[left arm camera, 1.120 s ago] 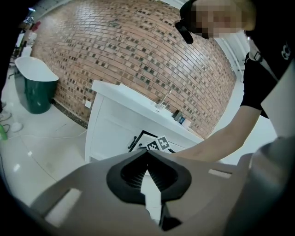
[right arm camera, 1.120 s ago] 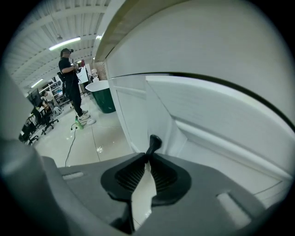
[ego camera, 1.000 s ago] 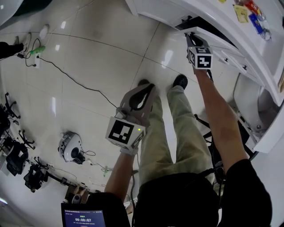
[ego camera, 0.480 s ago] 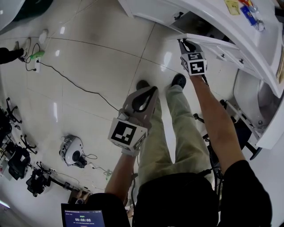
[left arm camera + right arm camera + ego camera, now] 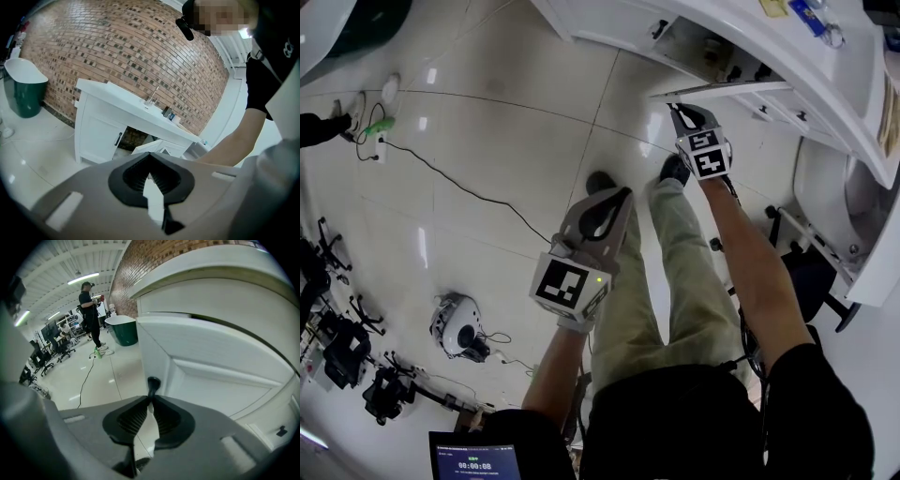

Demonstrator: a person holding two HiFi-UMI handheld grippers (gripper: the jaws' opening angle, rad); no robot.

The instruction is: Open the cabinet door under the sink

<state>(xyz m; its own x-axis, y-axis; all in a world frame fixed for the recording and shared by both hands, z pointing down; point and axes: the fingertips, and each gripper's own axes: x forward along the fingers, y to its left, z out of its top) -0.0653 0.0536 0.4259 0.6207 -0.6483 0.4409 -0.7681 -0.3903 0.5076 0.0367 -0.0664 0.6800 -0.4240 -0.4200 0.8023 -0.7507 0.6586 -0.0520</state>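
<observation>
The white cabinet door (image 5: 727,91) under the sink counter (image 5: 825,94) stands swung out from the cabinet. My right gripper (image 5: 678,111) is shut on the door's black handle (image 5: 153,382), which sticks up from between the pads (image 5: 159,416); the door panel (image 5: 211,362) fills that view's right. My left gripper (image 5: 617,195) hangs over the floor by the person's left leg, shut with nothing in it. In the left gripper view its jaws (image 5: 150,157) meet at the tips, pointing at the cabinet (image 5: 101,131) and its dark open bay.
A black cable (image 5: 459,183) runs across the tiled floor from a power strip (image 5: 380,122). Equipment (image 5: 455,328) lies at the lower left. A green bin (image 5: 23,91) stands left of the cabinet. A dark chair (image 5: 806,272) is at the right. Another person (image 5: 89,310) stands far off.
My right gripper has drawn back toward the person with the handle, and the door has swung further out. The left gripper has hardly shifted.
</observation>
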